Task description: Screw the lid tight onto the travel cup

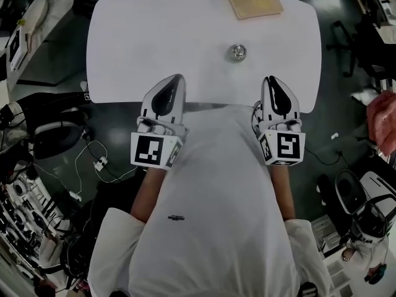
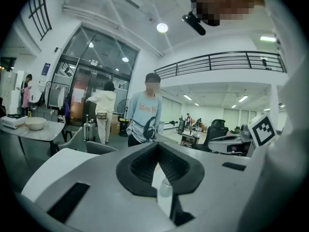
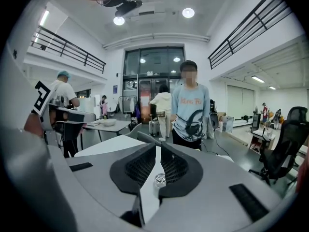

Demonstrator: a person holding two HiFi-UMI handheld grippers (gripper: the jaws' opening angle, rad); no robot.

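- White shirt point(image 1: 210, 184) closest to the lens, with a small dark chest mark point(image 1: 176, 217) too tiny to read.
- Black-and-white square markers point(image 1: 150, 150) on both cubes; no legible words anywhere.
- Left tongs point(image 1: 179, 79) shut tight, gripping nothing, tips over the near edge of the white table point(image 1: 124, 42).
- Right tongs point(image 1: 270, 80) likewise pressed together and empty.
- Travel cup point(image 1: 237, 52) upright on the table beyond both tips, nearer the right tongs, touching neither.
- Tan board point(image 1: 254, 1) at the far edge.
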